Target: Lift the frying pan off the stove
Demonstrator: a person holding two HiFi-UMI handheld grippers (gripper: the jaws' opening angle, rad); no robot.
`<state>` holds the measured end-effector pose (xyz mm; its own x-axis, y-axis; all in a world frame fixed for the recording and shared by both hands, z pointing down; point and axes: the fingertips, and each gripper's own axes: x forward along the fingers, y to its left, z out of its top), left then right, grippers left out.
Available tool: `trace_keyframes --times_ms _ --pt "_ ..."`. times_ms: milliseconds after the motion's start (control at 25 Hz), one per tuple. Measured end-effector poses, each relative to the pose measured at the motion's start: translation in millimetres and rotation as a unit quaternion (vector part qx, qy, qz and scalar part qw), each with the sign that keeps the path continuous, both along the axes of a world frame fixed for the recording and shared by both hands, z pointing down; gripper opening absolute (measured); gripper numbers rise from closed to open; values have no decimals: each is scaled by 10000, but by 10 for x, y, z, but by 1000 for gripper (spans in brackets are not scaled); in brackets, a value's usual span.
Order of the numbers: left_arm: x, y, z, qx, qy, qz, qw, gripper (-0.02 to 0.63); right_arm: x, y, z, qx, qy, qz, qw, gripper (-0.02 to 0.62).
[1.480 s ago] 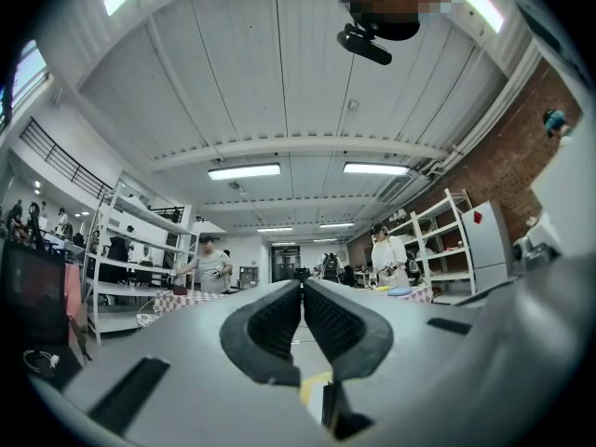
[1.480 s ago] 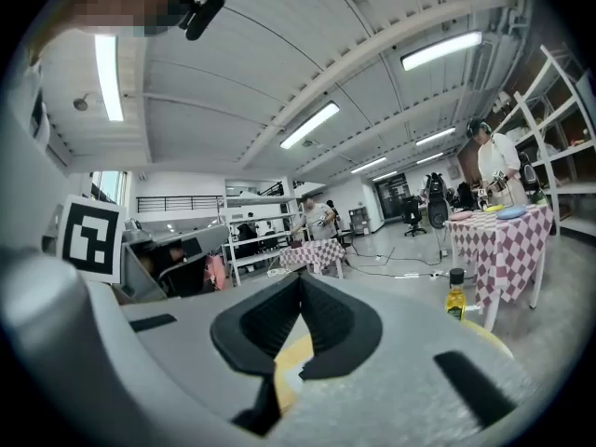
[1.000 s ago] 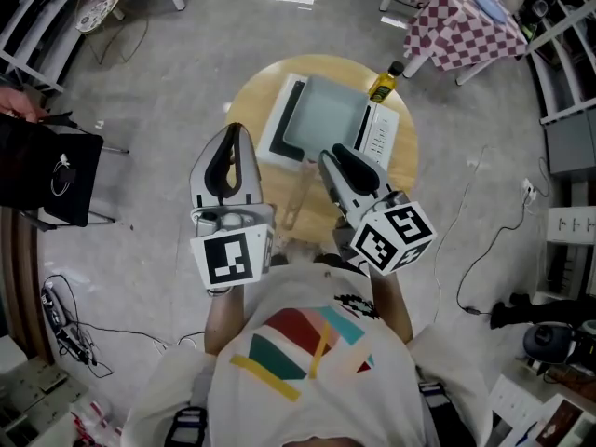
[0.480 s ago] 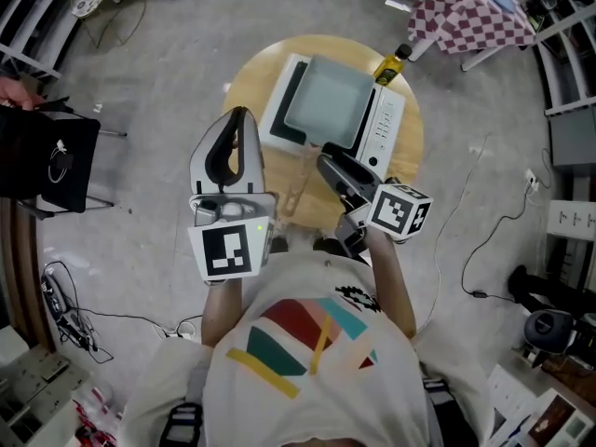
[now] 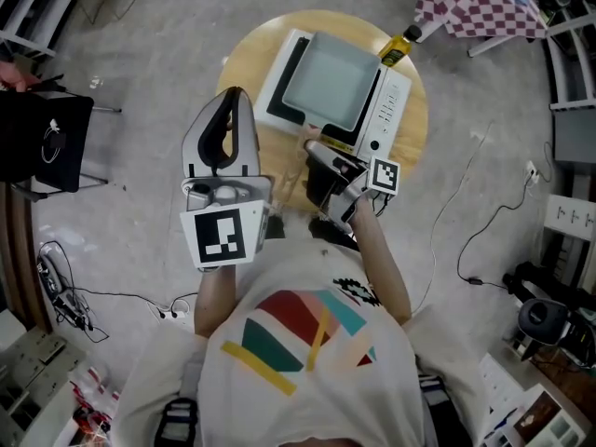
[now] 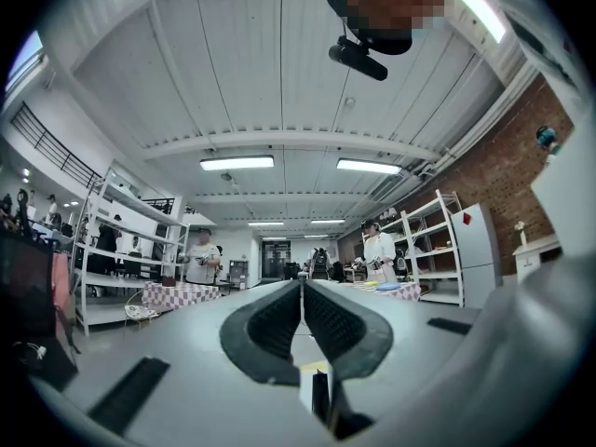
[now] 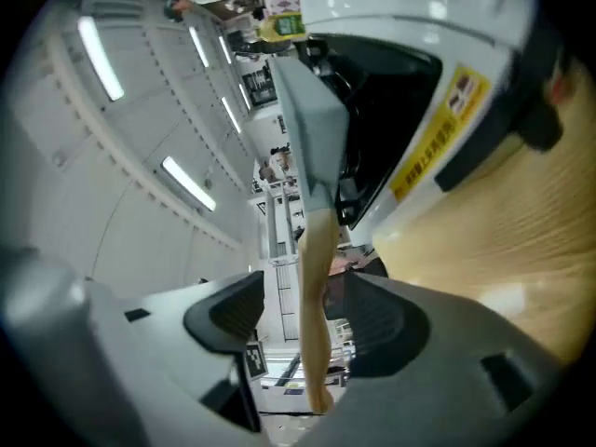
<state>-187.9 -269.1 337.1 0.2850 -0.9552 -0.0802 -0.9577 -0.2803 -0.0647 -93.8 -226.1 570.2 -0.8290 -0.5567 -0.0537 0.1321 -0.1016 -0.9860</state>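
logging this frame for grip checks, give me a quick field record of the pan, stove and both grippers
pan: grey, square, sitting on the stove
stove: white, on the round wooden table
right gripper: open, jaws just been opening, astride the pan handle
pan handle: wooden, pads not touching it
left gripper: shut, empty
bottle: yellow, at the table's far edge

Head view: frying pan [image 5: 328, 80] handle mostly hidden beneath right tool [image 5: 317, 152]; stove [image 5: 386, 110] panel print too small to read.
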Motion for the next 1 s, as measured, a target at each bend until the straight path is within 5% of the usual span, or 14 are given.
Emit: trace_keyframes --times_ms 320,640,920,1000 --pt "-18 -12 60 -28 -109 -70 9999 12 -339 -144 -14 -32 -542 -433 9976 232" --pt "-47 -19 101 -119 -145 -102 9998 12 -461 -226 -2 -155 -569 -476 9971 212" --pt "-89 14 186 -200 -196 -156 9995 12 -508 -229 50 -218 -400 -515 9976 128" --pt "-105 5 192 -207 -192 -177 9994 12 -522 -224 53 -218 -374 -538 9976 60"
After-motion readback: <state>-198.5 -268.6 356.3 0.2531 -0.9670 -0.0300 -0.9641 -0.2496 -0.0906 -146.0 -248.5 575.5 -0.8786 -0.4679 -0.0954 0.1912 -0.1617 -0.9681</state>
